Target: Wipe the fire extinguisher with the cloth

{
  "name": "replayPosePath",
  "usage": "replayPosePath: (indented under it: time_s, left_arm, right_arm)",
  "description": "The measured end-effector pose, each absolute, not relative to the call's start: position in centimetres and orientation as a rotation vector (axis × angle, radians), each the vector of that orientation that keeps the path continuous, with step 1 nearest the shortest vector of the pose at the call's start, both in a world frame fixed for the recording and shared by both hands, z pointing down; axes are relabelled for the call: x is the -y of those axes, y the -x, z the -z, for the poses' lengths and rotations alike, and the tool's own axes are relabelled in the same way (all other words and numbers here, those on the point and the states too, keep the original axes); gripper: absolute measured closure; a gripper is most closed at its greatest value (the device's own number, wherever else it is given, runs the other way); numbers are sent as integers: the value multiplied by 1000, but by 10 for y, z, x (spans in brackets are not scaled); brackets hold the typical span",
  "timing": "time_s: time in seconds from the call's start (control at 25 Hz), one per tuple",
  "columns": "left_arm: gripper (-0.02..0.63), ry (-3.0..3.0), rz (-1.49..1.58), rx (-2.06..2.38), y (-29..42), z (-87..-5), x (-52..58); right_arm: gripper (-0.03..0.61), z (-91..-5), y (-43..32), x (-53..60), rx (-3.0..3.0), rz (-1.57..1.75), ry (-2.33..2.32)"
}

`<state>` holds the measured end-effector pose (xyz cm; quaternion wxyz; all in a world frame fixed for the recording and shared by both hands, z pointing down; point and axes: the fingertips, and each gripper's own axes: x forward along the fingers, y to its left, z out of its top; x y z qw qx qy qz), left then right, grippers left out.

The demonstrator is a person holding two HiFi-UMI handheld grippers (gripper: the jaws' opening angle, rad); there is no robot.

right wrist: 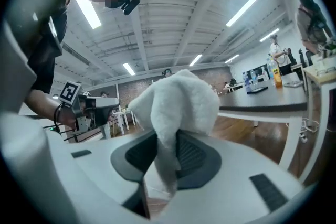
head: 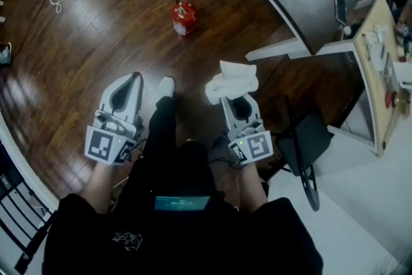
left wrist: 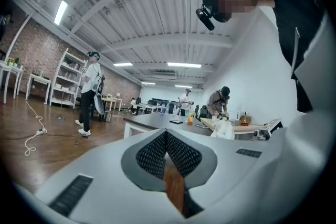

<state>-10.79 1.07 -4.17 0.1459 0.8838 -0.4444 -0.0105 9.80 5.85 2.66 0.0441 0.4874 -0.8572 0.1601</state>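
Right gripper point(right wrist: 167, 157) is pinching a fluffy white cloth point(head: 232, 81), and the left gripper point(left wrist: 166, 136) is pressed together with nothing in it. The small red fire extinguisher point(head: 183, 16) sits on the dark wooden floor point(head: 96, 22), well ahead of both.

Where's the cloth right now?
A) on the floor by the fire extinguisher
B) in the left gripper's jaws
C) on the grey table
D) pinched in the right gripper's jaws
D: the white cloth sticks up from between the right gripper jaws, while the left gripper jaws meet on nothing and the fire extinguisher stands alone on the floor.
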Motion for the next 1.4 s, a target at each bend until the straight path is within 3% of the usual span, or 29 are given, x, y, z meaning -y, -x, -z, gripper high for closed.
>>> replayPosePath:
  time_s: [0.2,0.48,0.92,1.4]
  left_arm:
    - [614,-2575,44,1261,98,132,-80]
    - [614,-2616,102,1260,74,206,-153]
    - [614,-2634,222,1256,126,232,-239]
    - [614,-2685,200,1175,113,264,-244]
  right_arm:
    - [462,68,-89,-130,2643,-440,-1462]
    - [462,138,-91,-190,2633,-431,-1496]
    - [461,176,-17,-265,2714,-346,-1441]
    - [460,199,-8,-272,2704,-388,-1502]
